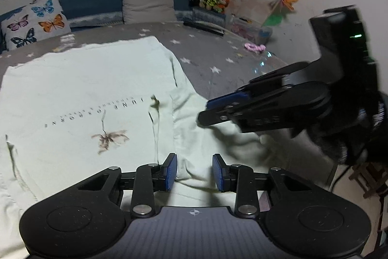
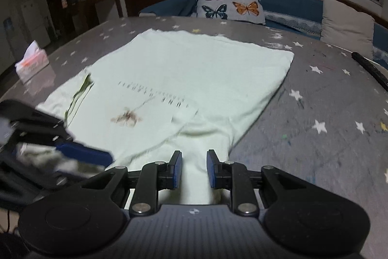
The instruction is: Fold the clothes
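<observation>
A pale green T-shirt [image 1: 84, 94] with small dark lettering and a brown print lies spread on the grey star-patterned table [image 1: 218, 57]; it also shows in the right wrist view [image 2: 194, 69]. My left gripper [image 1: 194, 172] is open, low over the shirt's near edge, with a fold of cloth between its blue pads. My right gripper [image 2: 194, 170] is open over the shirt's sleeve [image 2: 206, 135] at the near edge. It shows from the side in the left wrist view [image 1: 206, 112], blurred. The left gripper appears blurred at the left of the right wrist view [image 2: 106, 157].
A tissue box [image 2: 31, 62] stands on the table's left side. A butterfly cushion [image 2: 230, 1] and a beige cushion [image 2: 346, 26] lean on the blue sofa behind. A dark rod [image 2: 368, 67], toys [image 1: 213, 0] and a pinwheel [image 1: 283, 1] sit at the far right.
</observation>
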The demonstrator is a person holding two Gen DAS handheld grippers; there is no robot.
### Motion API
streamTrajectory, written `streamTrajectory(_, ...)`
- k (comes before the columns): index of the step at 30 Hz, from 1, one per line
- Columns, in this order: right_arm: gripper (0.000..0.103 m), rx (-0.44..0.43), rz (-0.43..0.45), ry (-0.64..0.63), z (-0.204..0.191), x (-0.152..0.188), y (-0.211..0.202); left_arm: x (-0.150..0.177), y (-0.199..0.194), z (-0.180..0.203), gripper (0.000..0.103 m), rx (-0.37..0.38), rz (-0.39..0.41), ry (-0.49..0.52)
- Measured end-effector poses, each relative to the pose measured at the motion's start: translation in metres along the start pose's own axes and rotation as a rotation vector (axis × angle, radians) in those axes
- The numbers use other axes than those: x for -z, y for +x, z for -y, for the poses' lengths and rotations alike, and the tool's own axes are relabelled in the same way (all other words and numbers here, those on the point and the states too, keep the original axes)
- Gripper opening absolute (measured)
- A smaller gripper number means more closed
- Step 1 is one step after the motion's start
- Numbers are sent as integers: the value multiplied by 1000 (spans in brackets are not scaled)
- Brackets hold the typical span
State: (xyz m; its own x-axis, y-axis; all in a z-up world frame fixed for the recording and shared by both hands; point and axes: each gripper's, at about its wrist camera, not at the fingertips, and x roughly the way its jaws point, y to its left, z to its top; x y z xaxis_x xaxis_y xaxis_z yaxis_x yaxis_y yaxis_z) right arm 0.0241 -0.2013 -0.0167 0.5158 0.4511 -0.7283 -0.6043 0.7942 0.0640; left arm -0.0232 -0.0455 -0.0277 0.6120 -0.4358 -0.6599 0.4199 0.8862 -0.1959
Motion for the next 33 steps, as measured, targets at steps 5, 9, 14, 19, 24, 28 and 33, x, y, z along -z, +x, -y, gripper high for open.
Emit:
streamTrajectory(5,20,-16,-21,-49,-15,16,-26,2,-1,1,34,-1,2,3)
streamTrajectory(9,20,-17,-45,-115,-31,31,-33,5,-14,1,34,-18,20,5)
streamTrajectory(14,20,3,-32,-176,-44,42,-49,14,-50,-12,36,-89,61,-5)
streamTrajectory(19,21,12,-66,-200,-47,56,-47,31,-88,-39,36,-202,71,-36)
streamTrajectory(24,24,4,-27,-205,-52,49,-57,56,-119,-54,39,-280,30,-16)
streamTrajectory(28,31,-13,-26,-233,-60,45,-54,75,-126,-49,48,-311,-8,64)
streamTrajectory(33,40,-26,-40,-283,-70,45,-53,91,-123,-43,50,-368,-47,208)
